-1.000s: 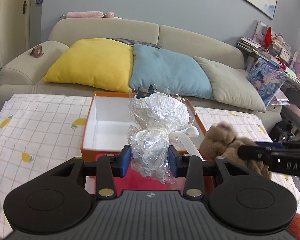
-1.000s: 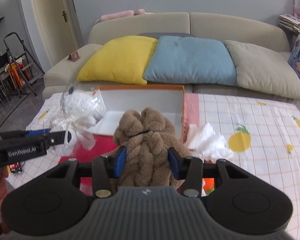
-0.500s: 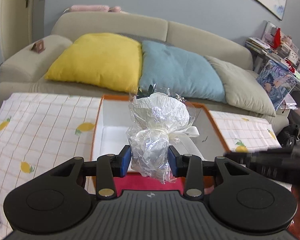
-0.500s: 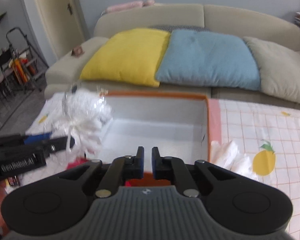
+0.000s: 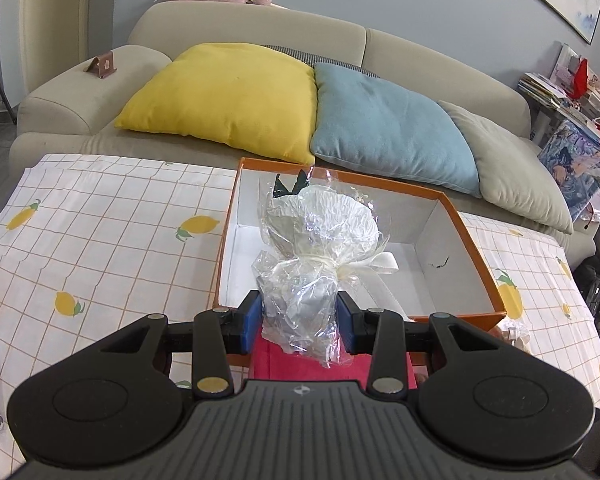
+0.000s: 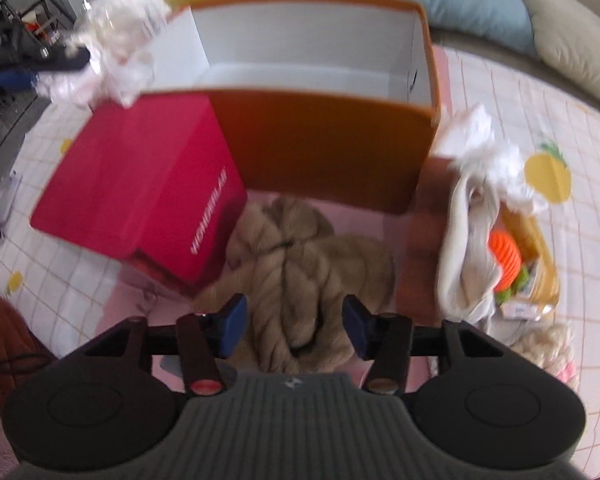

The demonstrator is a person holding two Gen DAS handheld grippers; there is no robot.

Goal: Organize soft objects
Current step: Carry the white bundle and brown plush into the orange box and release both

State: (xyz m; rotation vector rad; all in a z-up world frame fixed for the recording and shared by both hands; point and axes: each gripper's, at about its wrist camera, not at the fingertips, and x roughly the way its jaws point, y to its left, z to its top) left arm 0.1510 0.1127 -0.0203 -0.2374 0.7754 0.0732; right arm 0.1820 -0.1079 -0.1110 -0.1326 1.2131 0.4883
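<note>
My left gripper [image 5: 299, 320] is shut on a cellophane-wrapped white bouquet [image 5: 320, 236] with a cream ribbon, held above the near edge of the open orange box [image 5: 476, 256], whose white inside is bare. In the blurred right wrist view the bouquet [image 6: 116, 36] hangs over the box's left corner. My right gripper [image 6: 294, 326] is open, its jaws spread on either side of a brown braided plush [image 6: 300, 268] that lies on the pink cloth in front of the orange box [image 6: 320, 148].
A red box [image 6: 140, 184] lies left of the plush. A white cloth bundle [image 6: 476, 208] and an orange toy [image 6: 504, 256] in a small carton sit to the right. Behind the table is a sofa with yellow [image 5: 224, 96], blue and beige cushions.
The right gripper dropped the brown plush, which now lies in front of the orange box, then tilted down over it and opened. The left gripper, still holding the bouquet, moved toward the box.
</note>
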